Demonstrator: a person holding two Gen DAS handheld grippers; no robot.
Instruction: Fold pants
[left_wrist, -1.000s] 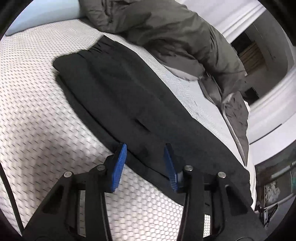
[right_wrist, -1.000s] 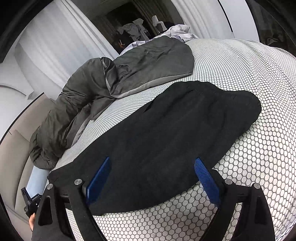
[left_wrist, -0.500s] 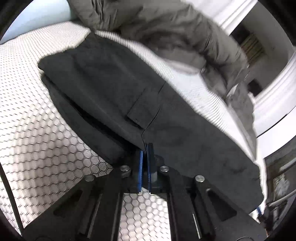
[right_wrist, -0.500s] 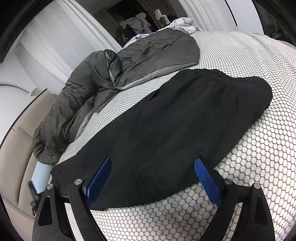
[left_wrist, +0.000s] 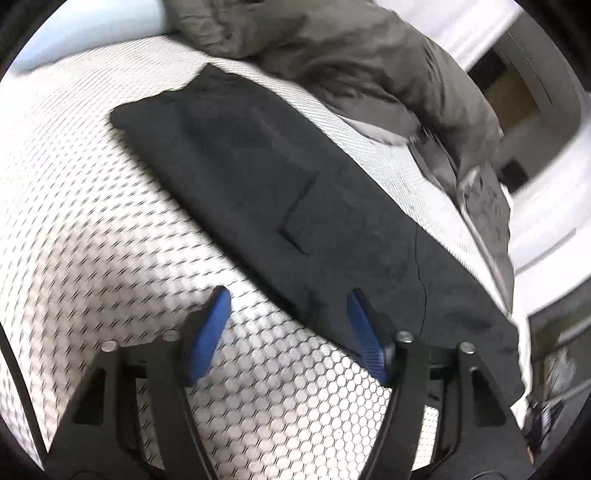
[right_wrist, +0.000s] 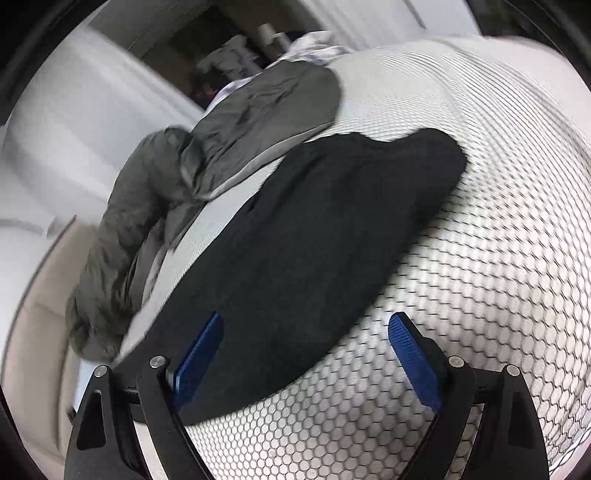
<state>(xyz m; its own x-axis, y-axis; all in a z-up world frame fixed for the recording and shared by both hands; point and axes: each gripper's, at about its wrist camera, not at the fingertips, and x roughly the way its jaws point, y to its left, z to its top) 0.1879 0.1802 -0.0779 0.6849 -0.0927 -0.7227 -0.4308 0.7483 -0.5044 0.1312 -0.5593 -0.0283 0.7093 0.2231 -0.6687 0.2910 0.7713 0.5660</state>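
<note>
On the bed: black pants (left_wrist: 295, 192) laid out flat, both tongs released

Across the honeycomb-patterned bed cover (left_wrist: 92, 240) the pants lay folded lengthwise as one long dark strip, a pocket flap facing up, with a crumpled grey jacket (left_wrist: 369, 55) just beyond them. Left tongs (left_wrist: 288, 302) had just been opening; jaws stood apart over the pants' near edge, right pad above the fabric, left pad above bare cover, nothing pinched. Right tongs (right_wrist: 306, 328) were spread wide near the other end of the pants (right_wrist: 332, 240), left pad over the cloth, right pad over the cover, gripping nothing. Both views were motion-blurred
</note>
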